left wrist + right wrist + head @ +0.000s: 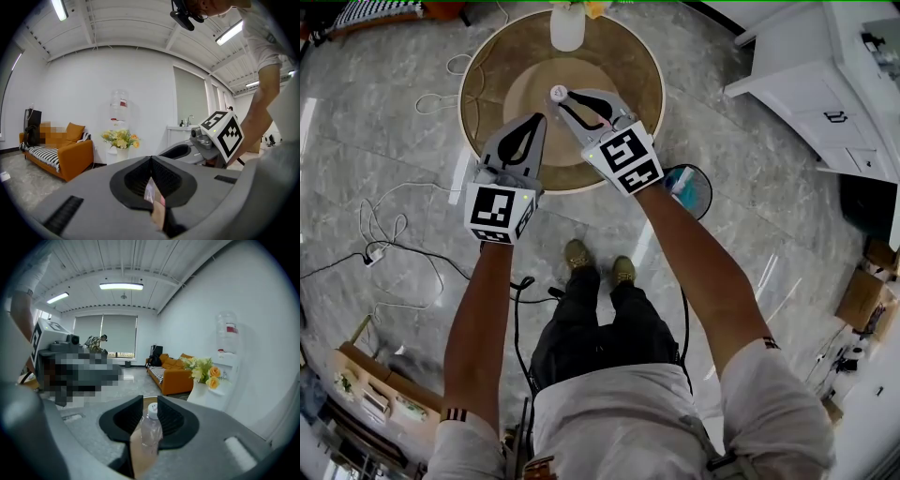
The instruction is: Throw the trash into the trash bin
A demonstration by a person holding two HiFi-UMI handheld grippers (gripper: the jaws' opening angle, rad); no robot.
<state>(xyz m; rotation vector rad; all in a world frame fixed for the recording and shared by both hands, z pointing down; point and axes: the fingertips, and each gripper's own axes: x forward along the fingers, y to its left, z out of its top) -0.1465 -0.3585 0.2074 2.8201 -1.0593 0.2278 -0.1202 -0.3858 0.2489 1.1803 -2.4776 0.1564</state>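
Pinching a pink-edged wrapper (153,192), the left gripper (540,118) is pressed together; the right gripper (150,400) stands slightly spread around a white-capped bottle (151,430), print unreadable.

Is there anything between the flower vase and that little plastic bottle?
Nothing. In the head view, only bare brown tabletop lies between the vase and the bottle.

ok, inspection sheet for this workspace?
surface: round wooden table.
job's things: bottle, upright; thin wrapper; bin on floor right of table, something inside.
clutter: vase of flowers at table's far edge.
grippers: left tool shut on wrapper; right tool slightly open round bottle.
cables: loose leads across floor left of table.
surroundings: white cabinet, orange sofa, cardboard boxes.
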